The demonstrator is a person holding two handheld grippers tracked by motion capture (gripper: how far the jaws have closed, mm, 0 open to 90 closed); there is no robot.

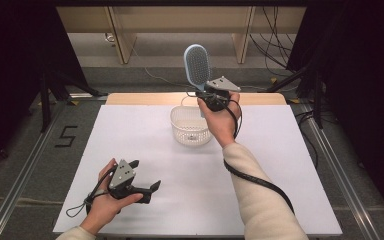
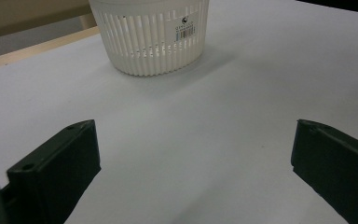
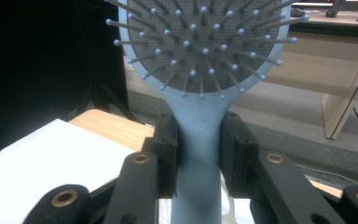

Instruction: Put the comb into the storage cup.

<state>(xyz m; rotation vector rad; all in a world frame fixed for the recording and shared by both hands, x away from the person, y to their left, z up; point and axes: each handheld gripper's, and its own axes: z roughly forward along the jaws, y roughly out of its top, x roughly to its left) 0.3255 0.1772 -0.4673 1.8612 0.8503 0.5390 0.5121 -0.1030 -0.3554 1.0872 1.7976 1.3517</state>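
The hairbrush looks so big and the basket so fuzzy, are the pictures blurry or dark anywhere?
In the right gripper view the hairbrush is sharp, while the room behind is soft and black at left. In the left gripper view the basket is slightly soft, casts a faint shadow, and the near jaws blur. The high view is evenly lit on the table, dark at both sides.

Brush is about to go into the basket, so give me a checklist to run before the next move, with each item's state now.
1. Right gripper shut on hairbrush handle: ok.
2. Brush held upright, head up: ok.
3. Brush directly over the white basket: cannot tell.
4. Basket upright on the table: ok.
5. Basket empty: cannot tell.
6. Left gripper open, resting away from the basket: ok.
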